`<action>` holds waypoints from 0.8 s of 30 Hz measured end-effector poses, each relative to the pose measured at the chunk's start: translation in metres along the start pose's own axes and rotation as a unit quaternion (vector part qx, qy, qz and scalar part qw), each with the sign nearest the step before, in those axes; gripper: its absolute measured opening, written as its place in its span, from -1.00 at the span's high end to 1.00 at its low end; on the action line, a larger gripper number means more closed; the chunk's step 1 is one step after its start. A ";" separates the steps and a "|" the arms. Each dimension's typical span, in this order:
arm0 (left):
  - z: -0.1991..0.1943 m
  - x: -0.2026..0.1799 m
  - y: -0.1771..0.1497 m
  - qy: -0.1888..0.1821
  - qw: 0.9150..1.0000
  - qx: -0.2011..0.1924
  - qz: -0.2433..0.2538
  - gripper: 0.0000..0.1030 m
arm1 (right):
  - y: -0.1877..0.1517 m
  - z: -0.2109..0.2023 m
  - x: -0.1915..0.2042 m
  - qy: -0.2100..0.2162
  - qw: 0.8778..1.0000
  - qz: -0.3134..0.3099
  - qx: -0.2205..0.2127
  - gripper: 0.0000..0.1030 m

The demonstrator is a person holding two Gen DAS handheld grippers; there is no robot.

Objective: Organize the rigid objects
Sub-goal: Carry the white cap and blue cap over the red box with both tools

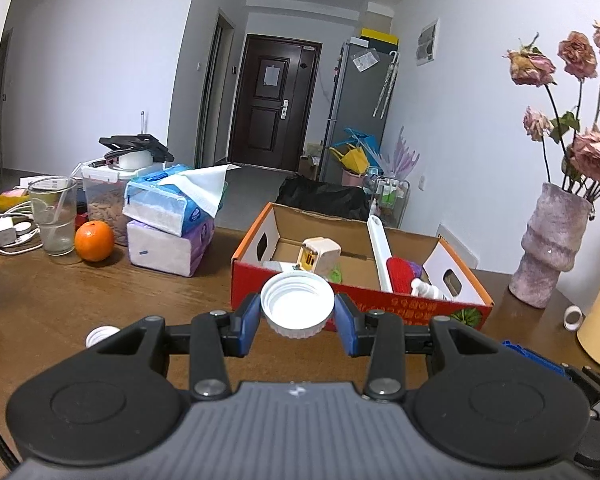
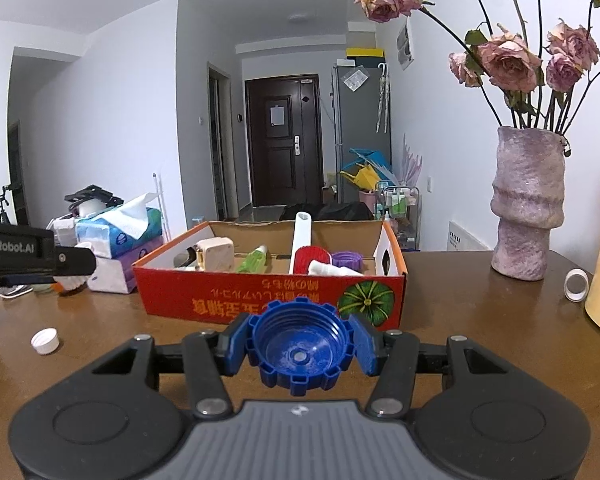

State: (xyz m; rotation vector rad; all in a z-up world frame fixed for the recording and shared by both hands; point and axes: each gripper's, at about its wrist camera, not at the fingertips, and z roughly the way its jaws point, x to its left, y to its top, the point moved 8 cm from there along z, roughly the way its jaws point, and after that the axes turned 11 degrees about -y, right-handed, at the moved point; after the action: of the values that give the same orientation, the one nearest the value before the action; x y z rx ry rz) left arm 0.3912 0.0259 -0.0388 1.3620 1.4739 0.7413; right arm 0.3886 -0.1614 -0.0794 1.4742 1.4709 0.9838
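Bright even light, sharp, fisheye-bent edges

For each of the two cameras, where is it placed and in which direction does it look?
Left wrist view: sits on the left gripper, looks along its jaws, shut on a white cap, toward the red box.
Right wrist view: sits on the right gripper, jaws shut on a blue cap; the left gripper shows at the left edge.
Both share the box, the vase and the far door.
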 end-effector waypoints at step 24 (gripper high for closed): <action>0.104 -0.010 0.038 -0.016 1.000 -0.007 0.006 0.21 | 0.044 0.098 0.000 -0.016 1.000 0.016 -0.018 -0.01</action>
State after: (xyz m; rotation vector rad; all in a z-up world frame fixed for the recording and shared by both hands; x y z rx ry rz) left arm 0.5009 0.0057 -0.0389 1.3678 1.4338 0.7334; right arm 0.4959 -0.1627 -0.0738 1.4854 1.4041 0.9976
